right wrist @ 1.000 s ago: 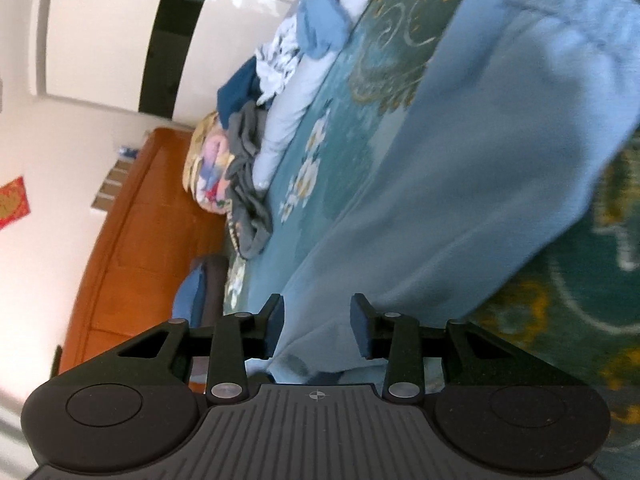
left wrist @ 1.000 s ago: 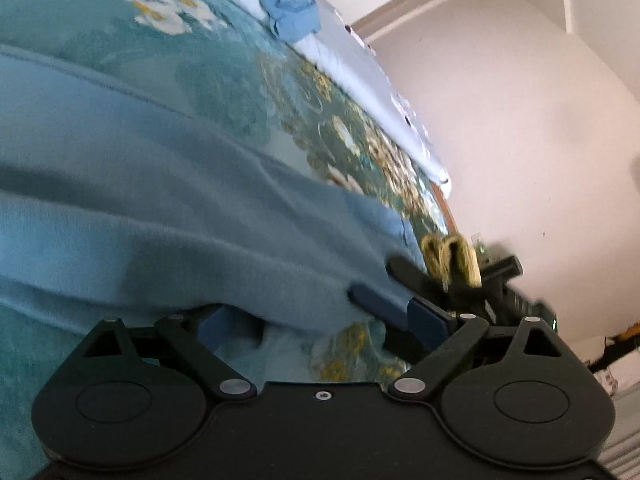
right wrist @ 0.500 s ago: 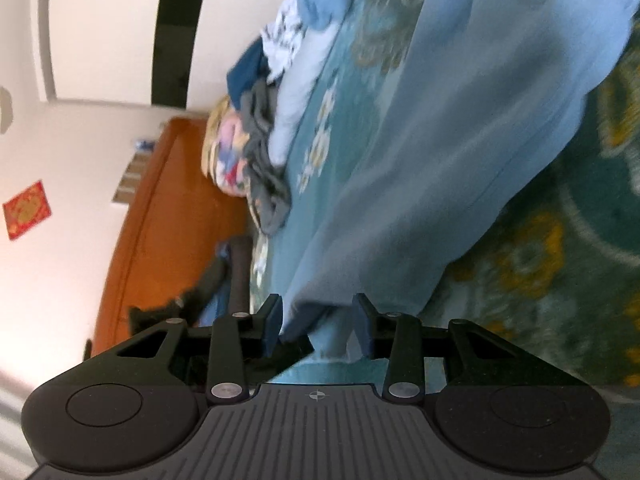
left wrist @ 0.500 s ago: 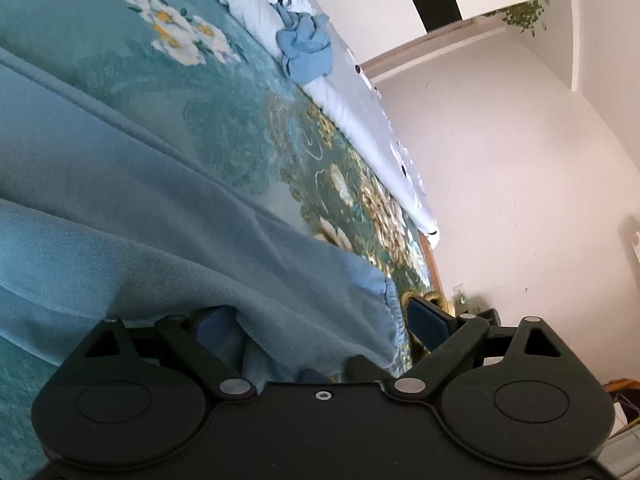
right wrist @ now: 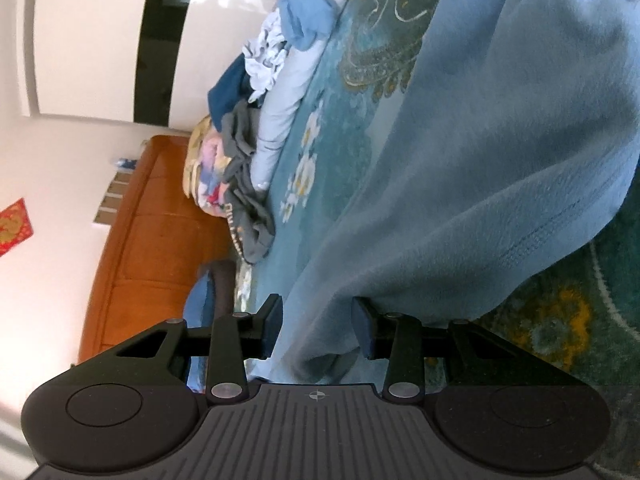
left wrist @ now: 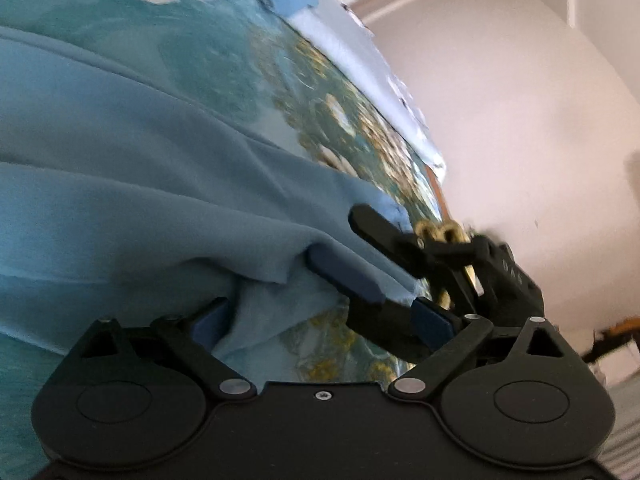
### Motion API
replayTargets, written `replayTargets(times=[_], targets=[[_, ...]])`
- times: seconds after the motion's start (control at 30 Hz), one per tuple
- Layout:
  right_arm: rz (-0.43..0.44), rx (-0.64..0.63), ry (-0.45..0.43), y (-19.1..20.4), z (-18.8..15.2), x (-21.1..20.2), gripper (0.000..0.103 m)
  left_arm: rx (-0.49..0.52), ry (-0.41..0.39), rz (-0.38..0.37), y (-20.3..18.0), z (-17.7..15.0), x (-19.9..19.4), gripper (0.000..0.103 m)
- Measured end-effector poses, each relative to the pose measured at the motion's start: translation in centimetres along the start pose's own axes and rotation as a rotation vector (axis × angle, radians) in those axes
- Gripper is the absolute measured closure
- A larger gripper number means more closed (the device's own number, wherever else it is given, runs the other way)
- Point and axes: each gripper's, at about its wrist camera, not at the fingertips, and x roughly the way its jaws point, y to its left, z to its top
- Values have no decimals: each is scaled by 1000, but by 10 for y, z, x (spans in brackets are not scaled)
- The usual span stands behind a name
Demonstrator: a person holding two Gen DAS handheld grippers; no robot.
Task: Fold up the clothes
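Note:
A light blue fleece garment (left wrist: pixel 160 184) lies spread over the teal flowered bedspread (left wrist: pixel 208 52). In the left wrist view my left gripper (left wrist: pixel 320 316) stands open with its pads wide apart; a fold of the garment hangs down beside the left pad (left wrist: pixel 208 322). Just ahead and to the right, my right gripper (left wrist: pixel 336 236) bites the garment's near edge. In the right wrist view my right gripper (right wrist: pixel 318 324) is shut on a bunched fold of the same garment (right wrist: pixel 500 160), which stretches away up the frame.
Along the bed's far side lie a crumpled blue garment (right wrist: pixel 306 8), a white patterned one (right wrist: pixel 266 56), a grey one (right wrist: pixel 244 200) and a flowered pillow (right wrist: pixel 204 168). A wooden headboard (right wrist: pixel 152 220) stands behind them. A pale wall (left wrist: pixel 520 120) rises beyond the bed's edge.
In the left wrist view the right gripper, out of sight half a second ago, is back ahead of my left gripper with the garment edge. The cloth fold has pulled off the left gripper's right pad.

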Motion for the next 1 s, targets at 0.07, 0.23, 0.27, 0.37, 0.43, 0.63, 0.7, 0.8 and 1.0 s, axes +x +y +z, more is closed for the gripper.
replayTargets(times=[0.07,0.23,0.27,0.37,0.43,0.63,0.7,0.8,1.0], targets=[[10,-3,-9,0,1,-8,67,5,4,-42,-2,-2,-1,8],[42,-17,-66,2,4,-37,67,42,11,-125,-5,-14,-12,8],[48,-19,-84,1,4,-46,66,50,12,-140,-6,-16,-15,8],[40,-18,-121,-4,5,-65,66,54,14,-150,-4,-24,-18,7],[23,-9,-137,-10,5,-75,66,40,9,-119,-1,-25,-16,7],[-6,20,-148,-23,0,-87,66,24,-54,-38,6,-18,-6,7],[-9,20,-148,-24,0,-88,66,14,-62,-52,5,-17,-2,7],[-7,27,-150,-24,0,-88,66,19,-28,-116,1,-18,1,7],[-1,25,-150,-23,-3,-90,66,89,44,-204,-9,-29,-12,7]])
